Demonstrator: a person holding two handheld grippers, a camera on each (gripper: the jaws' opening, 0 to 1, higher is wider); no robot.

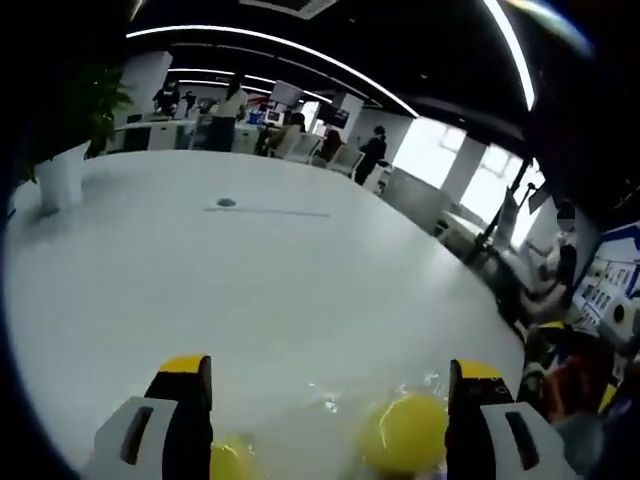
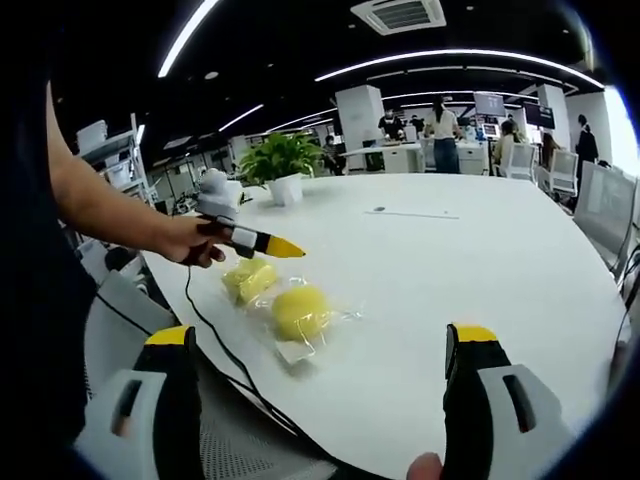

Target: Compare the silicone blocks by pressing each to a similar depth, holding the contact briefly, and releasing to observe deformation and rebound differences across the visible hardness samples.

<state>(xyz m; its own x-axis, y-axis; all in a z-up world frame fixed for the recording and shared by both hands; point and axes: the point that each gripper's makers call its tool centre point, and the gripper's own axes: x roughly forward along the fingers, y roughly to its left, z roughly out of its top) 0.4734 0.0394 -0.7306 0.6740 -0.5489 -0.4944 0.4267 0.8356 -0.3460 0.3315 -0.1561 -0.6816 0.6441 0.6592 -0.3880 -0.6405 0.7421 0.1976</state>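
Two yellow silicone blocks lie in clear wrap on the white worktop point(image 2: 480, 270): a round block point(image 2: 300, 311) and a squarer block point(image 2: 249, 279) beside it. The left tool point(image 2: 262, 243), jaws apart, hovers above them. The right tool point(image 2: 325, 370) stands open nearby. No writing is legible.

Both jaws spread wide on the right hand-held gripper point(image 2: 322, 350) and left hand-held gripper point(image 1: 330, 385), each holding nothing.

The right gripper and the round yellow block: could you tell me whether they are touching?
Apart. The right gripper view shows the right gripper open, with bare table between it and the round yellow block.
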